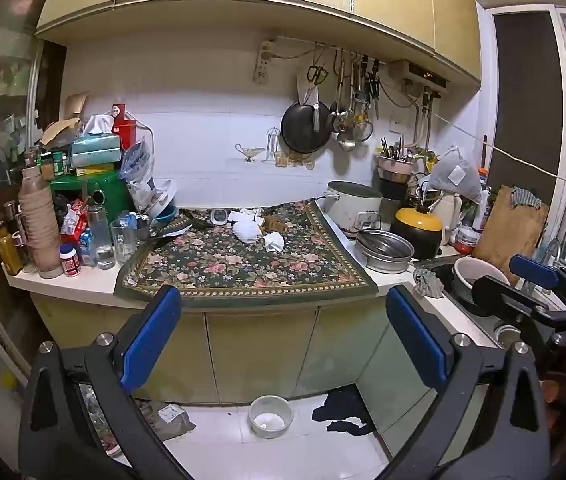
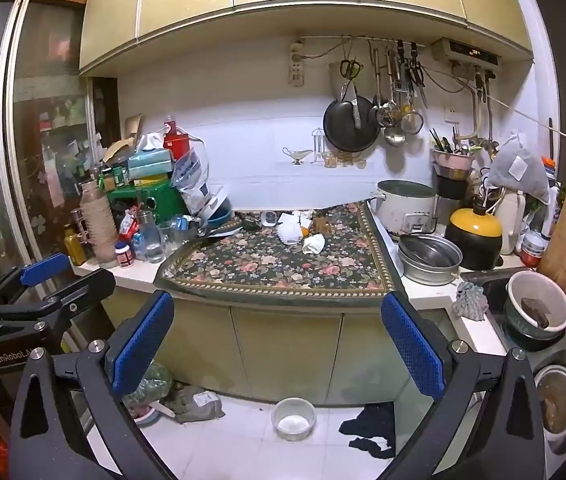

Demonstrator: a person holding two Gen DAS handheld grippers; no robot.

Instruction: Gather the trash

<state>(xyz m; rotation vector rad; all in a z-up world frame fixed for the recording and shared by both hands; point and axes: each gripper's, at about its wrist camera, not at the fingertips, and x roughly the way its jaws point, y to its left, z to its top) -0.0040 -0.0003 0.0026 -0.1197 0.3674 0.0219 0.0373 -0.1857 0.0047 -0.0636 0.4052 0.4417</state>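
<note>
floral counter mat [image 1: 243, 264] carries crumpled tissue [image 1: 274, 241]; both grippers' fingers wide, left gripper [image 2: 49, 280] reads "genrobot".

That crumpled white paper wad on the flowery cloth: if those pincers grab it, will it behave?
The crumpled white wad looks like tissue, so it is probably very light and should squash rather than resist. Its creased, irregular shape suggests it won't roll far. Lying on the floral cloth, it may slide or drag the cloth slightly if pushed.
</note>
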